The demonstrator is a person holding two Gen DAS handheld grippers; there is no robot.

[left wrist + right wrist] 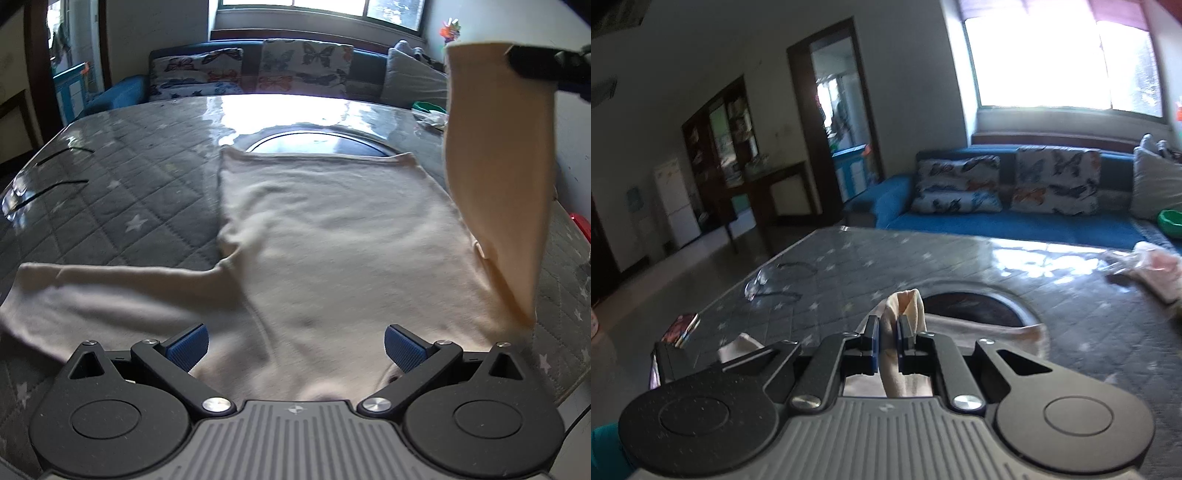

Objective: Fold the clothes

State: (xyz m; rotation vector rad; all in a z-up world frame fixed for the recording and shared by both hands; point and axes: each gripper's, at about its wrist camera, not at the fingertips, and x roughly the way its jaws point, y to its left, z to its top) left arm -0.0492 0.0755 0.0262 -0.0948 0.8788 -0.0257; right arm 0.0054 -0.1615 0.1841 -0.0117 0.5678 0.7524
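A cream long-sleeved shirt (332, 236) lies flat on the grey quilted table cover (122, 192). Its left sleeve (110, 295) stretches out to the left. My left gripper (295, 349) is open and empty, low over the shirt's near end. My right gripper (886, 341) is shut on the shirt's right sleeve (908, 306) and holds it up high; in the left wrist view that sleeve (498, 166) hangs at the right from the dark gripper (546, 66) above.
A round dark inset (317, 142) sits in the table beyond the shirt. A blue sofa with butterfly cushions (1008, 184) stands behind. Another pale garment (1145, 269) and a green bowl (1171, 221) are at the far right. Glasses (757, 284) lie near the left edge.
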